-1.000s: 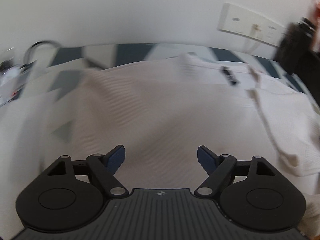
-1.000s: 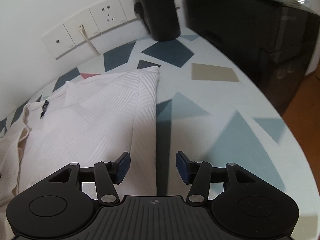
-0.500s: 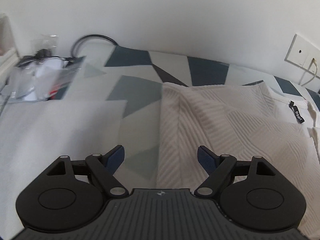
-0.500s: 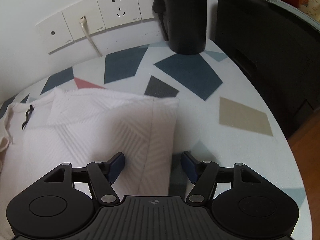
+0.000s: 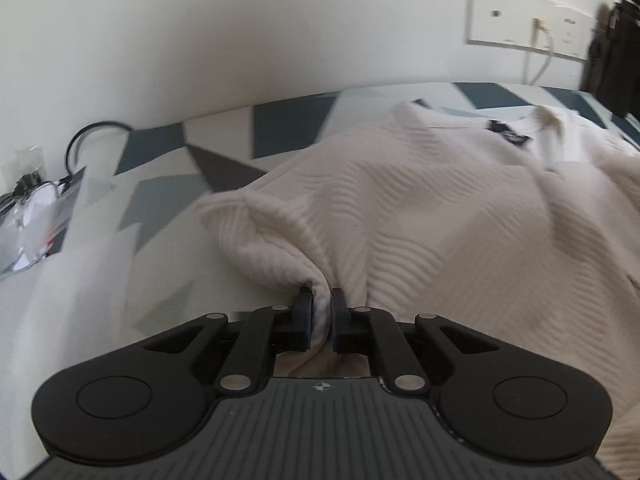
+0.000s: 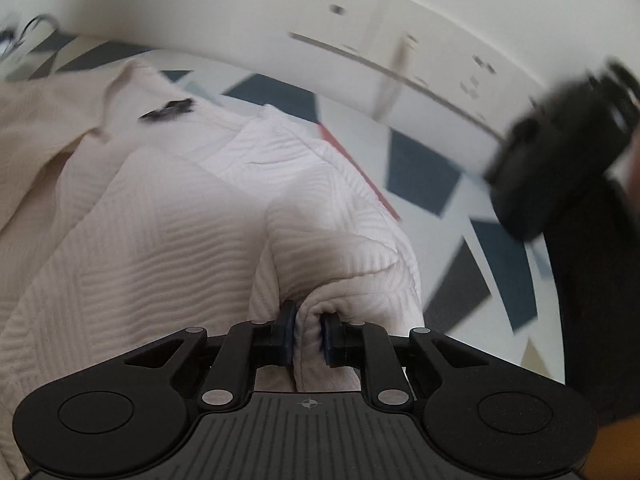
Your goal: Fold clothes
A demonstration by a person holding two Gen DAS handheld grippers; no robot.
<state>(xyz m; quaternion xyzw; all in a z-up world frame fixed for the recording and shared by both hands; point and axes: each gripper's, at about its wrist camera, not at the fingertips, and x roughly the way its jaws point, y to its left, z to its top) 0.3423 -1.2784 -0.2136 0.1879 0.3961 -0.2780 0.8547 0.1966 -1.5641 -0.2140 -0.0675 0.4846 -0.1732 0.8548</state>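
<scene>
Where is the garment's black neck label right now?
Left wrist view: the black label lies upper right on the cream garment, near the wall sockets; right wrist view shows it upper left.

A table (image 5: 168, 184) patterned with grey and navy triangles meets a white wall, where a socket panel (image 5: 520, 20) holds a plugged-in cable (image 5: 540, 56); clear plastic packaging (image 5: 28, 216) lies at left.

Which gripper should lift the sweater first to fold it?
Probably neither alone. The left gripper and right gripper, which have just closed, each pinch an edge of the sweater, so both are equally ready.
</scene>
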